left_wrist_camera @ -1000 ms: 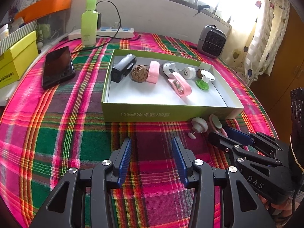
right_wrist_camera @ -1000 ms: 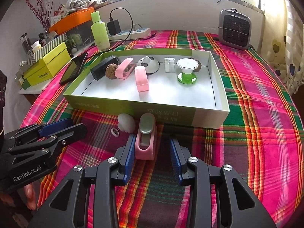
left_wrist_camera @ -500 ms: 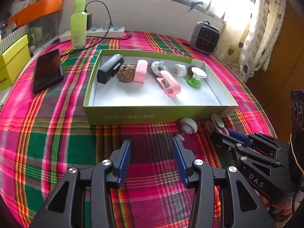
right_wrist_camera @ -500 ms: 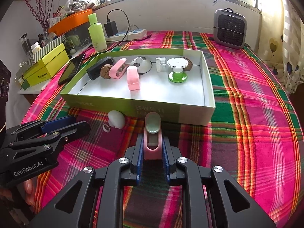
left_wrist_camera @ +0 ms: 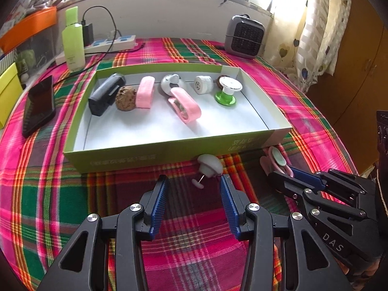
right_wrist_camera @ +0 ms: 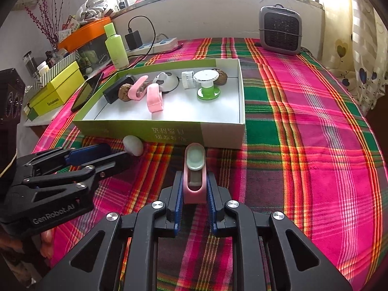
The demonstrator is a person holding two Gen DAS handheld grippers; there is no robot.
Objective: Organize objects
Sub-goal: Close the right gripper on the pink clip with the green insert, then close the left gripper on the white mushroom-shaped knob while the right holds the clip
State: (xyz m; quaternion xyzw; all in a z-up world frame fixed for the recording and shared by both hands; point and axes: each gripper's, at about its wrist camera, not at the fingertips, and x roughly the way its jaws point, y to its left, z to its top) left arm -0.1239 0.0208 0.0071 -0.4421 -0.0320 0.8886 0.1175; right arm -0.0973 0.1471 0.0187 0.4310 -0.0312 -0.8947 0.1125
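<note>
A green-walled cardboard box [left_wrist_camera: 135, 155] [right_wrist_camera: 218, 131] lies on the plaid tablecloth and holds several small items, among them two pink clips, a walnut, a black case and a green-and-white spool [left_wrist_camera: 228, 91]. My right gripper [right_wrist_camera: 194, 189] is shut on a pink clip with a pale green pad [right_wrist_camera: 195, 169], just in front of the box; the clip also shows in the left wrist view [left_wrist_camera: 276, 161]. My left gripper [left_wrist_camera: 194, 189] is open and empty, its jaws on either side of a small white mushroom-shaped knob [left_wrist_camera: 209, 166] [right_wrist_camera: 133, 145] lying by the box's front wall.
A black phone [left_wrist_camera: 38, 105] lies left of the box. A green bottle [left_wrist_camera: 72, 41], a power strip [left_wrist_camera: 109, 44] and a small grey heater [left_wrist_camera: 243, 36] stand at the back. A yellow box [right_wrist_camera: 55, 92] sits at the far left. Curtains hang at the right.
My right gripper closed on the pink clip and raised it slightly. My left gripper moved right and forward, so the white knob now lies just ahead, between its open jaws.
</note>
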